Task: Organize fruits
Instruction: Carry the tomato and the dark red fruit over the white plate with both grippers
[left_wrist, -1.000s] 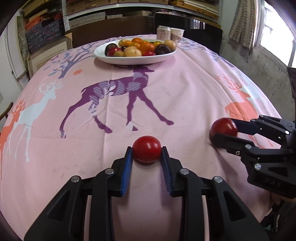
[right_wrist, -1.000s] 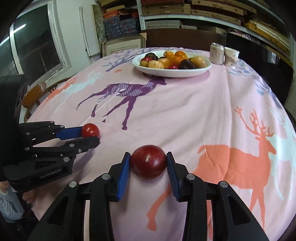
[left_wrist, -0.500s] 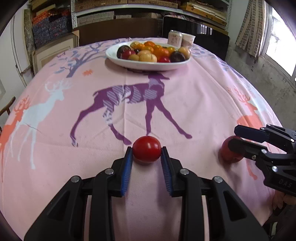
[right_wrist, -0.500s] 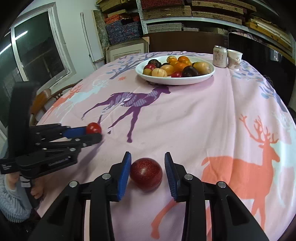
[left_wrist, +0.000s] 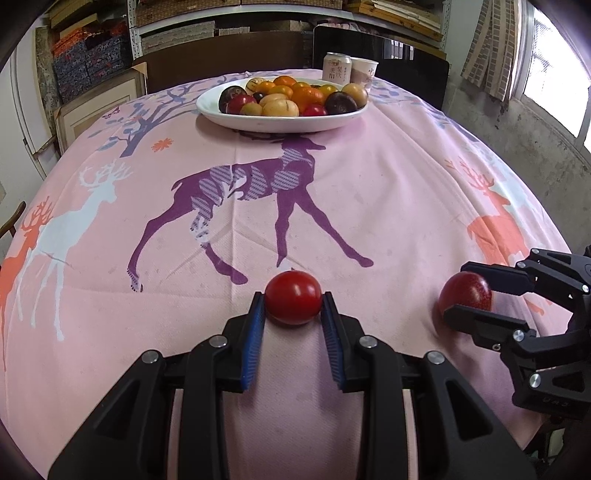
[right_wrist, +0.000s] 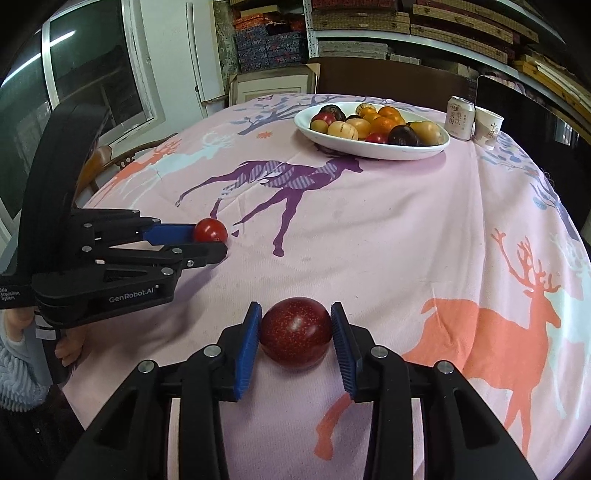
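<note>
Between the right claw (right_wrist: 295, 334) pads, opening, sits a speckled dark-red plum (right_wrist: 296, 333); left claw (left_wrist: 293, 317) grips a glossy red tomato (left_wrist: 293, 297).

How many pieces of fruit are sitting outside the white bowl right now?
2. A red tomato lies on the cloth between the left gripper pads. A darker speckled plum lies nearer the table edge between the right gripper pads, which are opening.
</note>
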